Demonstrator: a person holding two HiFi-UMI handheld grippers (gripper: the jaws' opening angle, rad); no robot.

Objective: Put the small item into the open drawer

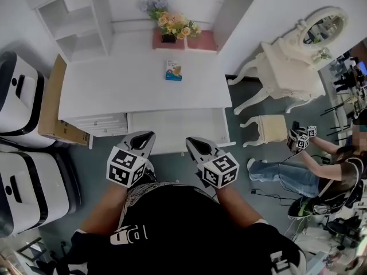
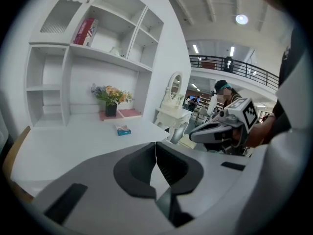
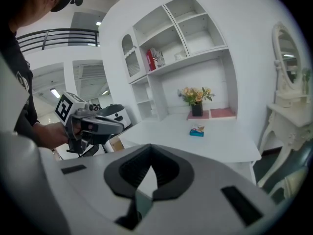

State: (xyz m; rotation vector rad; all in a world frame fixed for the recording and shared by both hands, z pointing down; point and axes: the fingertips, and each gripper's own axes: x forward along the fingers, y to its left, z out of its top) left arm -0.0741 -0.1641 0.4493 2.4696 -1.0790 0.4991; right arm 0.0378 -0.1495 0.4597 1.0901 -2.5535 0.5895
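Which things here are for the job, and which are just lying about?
For the job: small blue packet, open drawer, left gripper, right gripper (both shut, empty).
Just lying about: flowers, cardboard box, dressing table, stool.

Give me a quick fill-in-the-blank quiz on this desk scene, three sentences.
1. The small blue box lies on top of the ____ desk.
2. The desk's wide drawer, in front of the person, stands ____.
3. The left gripper and the right gripper hold nothing, and both have their jaws ____.

Missing words: white; open; shut.
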